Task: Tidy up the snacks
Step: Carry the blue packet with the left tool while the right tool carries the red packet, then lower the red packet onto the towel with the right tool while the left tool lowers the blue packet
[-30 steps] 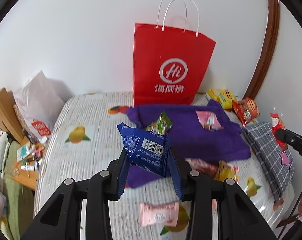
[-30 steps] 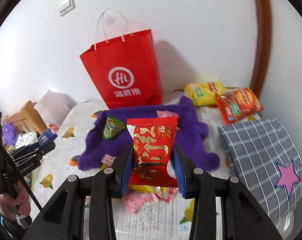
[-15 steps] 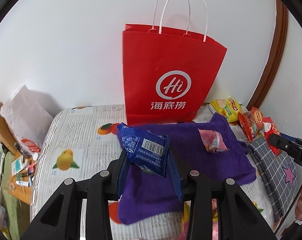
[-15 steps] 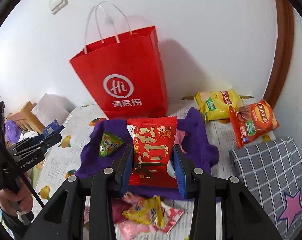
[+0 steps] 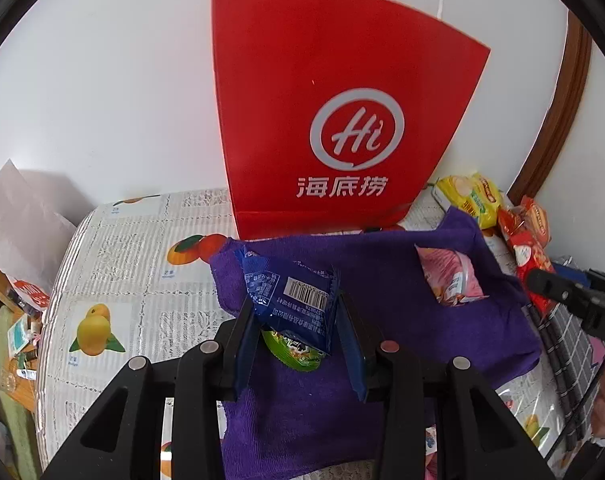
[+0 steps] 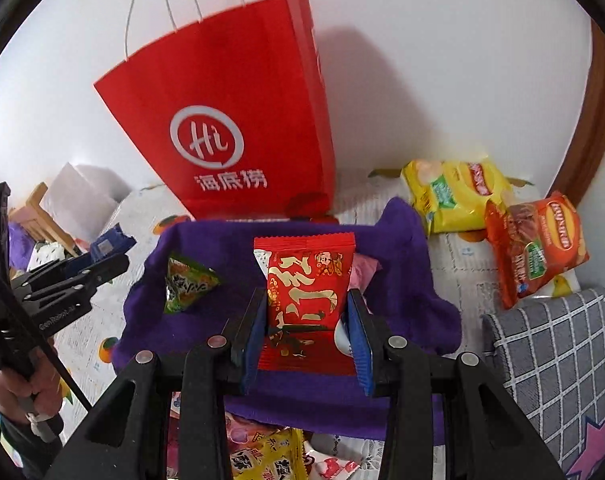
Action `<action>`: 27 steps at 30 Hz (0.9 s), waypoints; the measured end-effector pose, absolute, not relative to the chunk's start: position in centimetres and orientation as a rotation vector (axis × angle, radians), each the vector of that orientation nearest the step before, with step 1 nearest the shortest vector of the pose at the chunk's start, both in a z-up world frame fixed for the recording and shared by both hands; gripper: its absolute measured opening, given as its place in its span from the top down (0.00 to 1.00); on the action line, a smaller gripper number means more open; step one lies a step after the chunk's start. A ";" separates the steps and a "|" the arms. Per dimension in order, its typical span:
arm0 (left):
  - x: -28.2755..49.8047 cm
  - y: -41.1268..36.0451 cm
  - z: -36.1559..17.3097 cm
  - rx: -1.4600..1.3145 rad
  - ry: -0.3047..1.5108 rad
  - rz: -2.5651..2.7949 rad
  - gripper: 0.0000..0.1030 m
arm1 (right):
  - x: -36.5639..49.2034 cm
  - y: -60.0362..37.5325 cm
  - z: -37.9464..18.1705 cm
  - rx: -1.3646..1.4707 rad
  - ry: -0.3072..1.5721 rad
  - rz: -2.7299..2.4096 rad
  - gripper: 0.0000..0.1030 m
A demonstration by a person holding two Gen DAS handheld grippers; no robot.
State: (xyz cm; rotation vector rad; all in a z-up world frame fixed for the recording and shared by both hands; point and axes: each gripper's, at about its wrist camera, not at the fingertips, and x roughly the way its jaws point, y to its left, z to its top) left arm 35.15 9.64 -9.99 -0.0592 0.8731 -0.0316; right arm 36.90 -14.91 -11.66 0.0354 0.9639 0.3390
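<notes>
My left gripper (image 5: 296, 312) is shut on a blue snack packet (image 5: 290, 300) and holds it over the purple cloth (image 5: 374, 264), just above a green packet (image 5: 292, 354). My right gripper (image 6: 306, 316) is shut on a red snack packet (image 6: 304, 300) above the same cloth (image 6: 222, 248). A green packet (image 6: 186, 284) and a pink packet (image 5: 450, 278) lie on the cloth. The left gripper with its blue packet also shows at the left of the right wrist view (image 6: 102, 264).
A red paper bag (image 5: 338, 112) stands upright against the wall behind the cloth. Yellow (image 6: 454, 194) and orange (image 6: 536, 246) chip bags lie at the back right. A grey checked cushion (image 6: 558, 360) is at the right. More packets (image 6: 262, 454) lie near the front edge.
Both grippers have moved forward toward the red bag and purple cloth, each still holding its packet. The left gripper now hangs over the green packet on the cloth.
</notes>
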 end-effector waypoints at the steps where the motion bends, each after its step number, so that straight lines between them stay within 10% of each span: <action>1: 35.1 9.6 -10.2 -0.061 0.878 -0.033 0.65 | 37.0 -15.0 -11.7 0.035 0.966 0.340 0.63; 27: 35.7 8.9 -12.0 -0.061 0.920 -0.052 0.65 | 37.9 -13.3 -15.1 -0.058 1.080 0.353 0.62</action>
